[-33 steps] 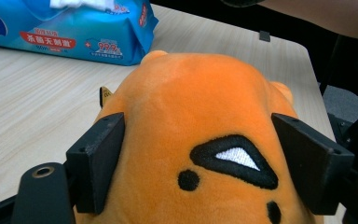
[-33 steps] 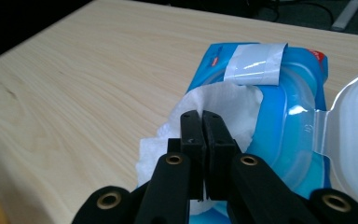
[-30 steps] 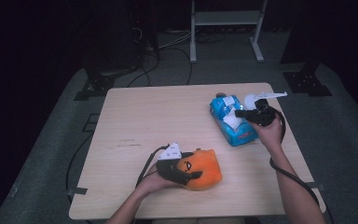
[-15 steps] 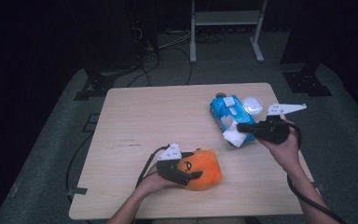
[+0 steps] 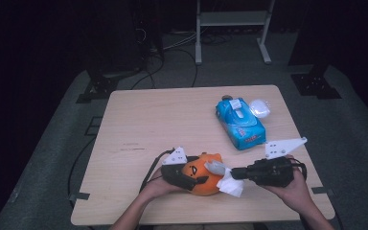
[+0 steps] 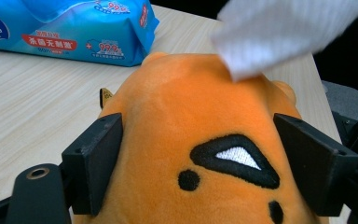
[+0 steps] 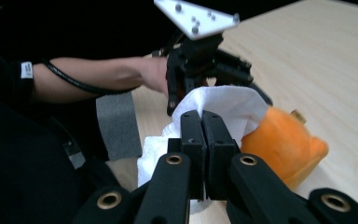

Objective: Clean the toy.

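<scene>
High view: the table takes the middle of the frame, with both forearms coming in from the bottom edge. At lower centre the left gripper grips an orange plush toy that sits on the table near the front edge. Just to its right the right gripper lies level, pointing left, with a white wipe pinched at its tip; the wipe rests against the toy's right side. A blue wipe pack lies in the upper right part of the table, well apart from the toy, with a clear round lid just beside its far end.

Left gripper view: the toy sits between the two black jaws, which press into its sides at lower left and lower right; the jaws have just been easing apart a little with the toy still between them. The wipe hangs over the toy's top at upper right, touching it. The pack lies at upper left.

Right gripper view: the right gripper has its jaws pressed together at centre, pinching a fold of the wipe. The wipe drapes over the toy, which lies at right centre. Behind it, at upper centre, the left gripper holds the toy's far side.
</scene>
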